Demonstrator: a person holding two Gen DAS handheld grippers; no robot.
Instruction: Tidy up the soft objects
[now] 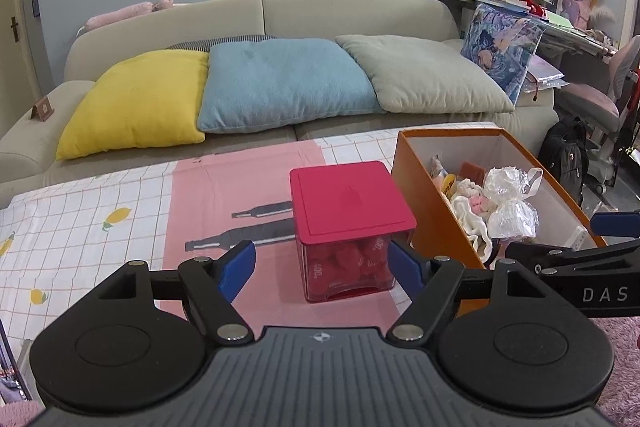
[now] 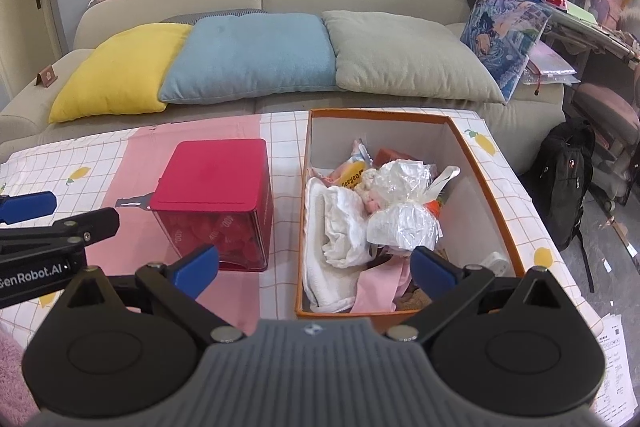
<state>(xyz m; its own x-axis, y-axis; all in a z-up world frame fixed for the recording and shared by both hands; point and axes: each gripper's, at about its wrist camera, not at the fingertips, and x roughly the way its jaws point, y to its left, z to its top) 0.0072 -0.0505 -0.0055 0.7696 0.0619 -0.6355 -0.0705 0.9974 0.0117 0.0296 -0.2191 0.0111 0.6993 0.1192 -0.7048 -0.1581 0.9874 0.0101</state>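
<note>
here both sets of jaws stand wide with nothing between them. left gripper [image 1: 322,267] hangs in front of the red-lidded box [image 1: 348,199], its blue pads flanking the box's near corners but apart from it; open worktop [image 1: 120,211] lies to the box's left. right gripper [image 2: 316,267] sits over the near end of the orange box [image 2: 486,171], above the soft items. a narrow strip of cloth separates the two boxes. the orange box's right wall runs close to the worktop's right edge. soft objects [image 2: 348,227] fill the orange box: a white towel, pink cloth, crinkled plastic bags. the clear body of the red-lidded box shows red pieces inside. worktop wears a checked lemon-print cloth with a pink panel. behind it, a beige sofa [image 1: 340,15] with yellow, blue and grey-green cushions; a black backpack [image 2: 564,183] on the floor at right.
</note>
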